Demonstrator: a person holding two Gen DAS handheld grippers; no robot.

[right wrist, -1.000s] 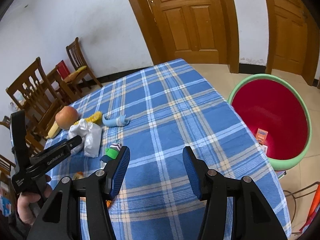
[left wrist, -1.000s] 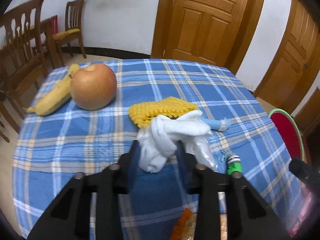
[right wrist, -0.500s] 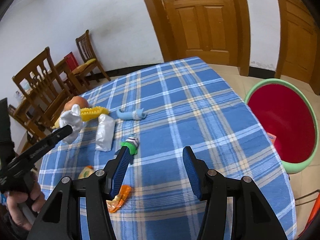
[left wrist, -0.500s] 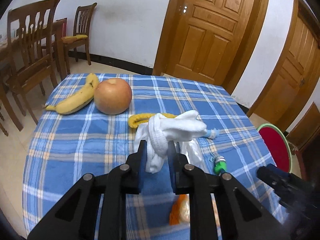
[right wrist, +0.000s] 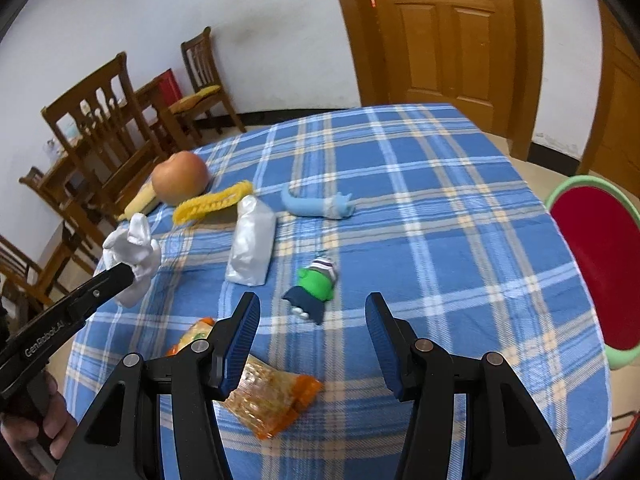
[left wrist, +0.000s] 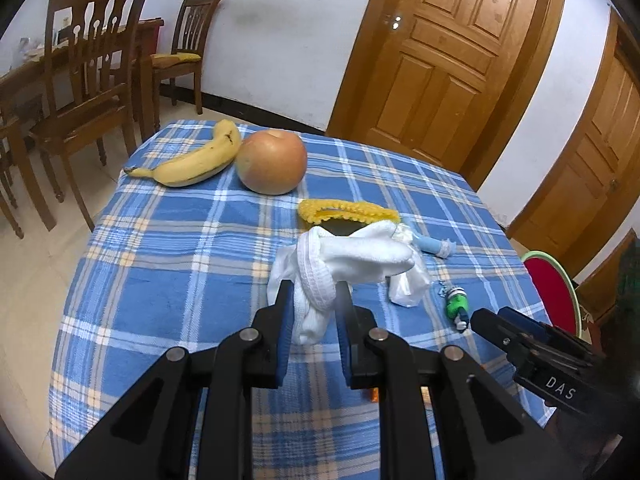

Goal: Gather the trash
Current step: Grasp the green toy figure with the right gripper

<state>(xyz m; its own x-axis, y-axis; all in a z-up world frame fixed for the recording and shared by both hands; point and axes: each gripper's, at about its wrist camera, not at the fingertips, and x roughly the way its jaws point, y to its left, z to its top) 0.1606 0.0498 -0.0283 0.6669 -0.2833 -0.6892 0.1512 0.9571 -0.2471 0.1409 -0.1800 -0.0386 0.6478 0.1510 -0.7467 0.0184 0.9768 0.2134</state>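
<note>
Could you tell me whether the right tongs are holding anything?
No, the right tongs stand open above the tablecloth, with nothing between their pads.

Right wrist view: apple [right wrist: 180, 178] at far left of desk [right wrist: 420, 184], banana [right wrist: 140, 202] touching behind it. Brush [right wrist: 212, 202] just right of apple, pouch [right wrist: 252, 240] in front of brush, tube [right wrist: 316, 206] right of pouch. Toy figure [right wrist: 316, 286] nearer the camera, snack wrapper [right wrist: 264, 394] nearest. Basin [right wrist: 600, 264] off desk's right edge. Chairs [right wrist: 100, 120] behind left.
</note>
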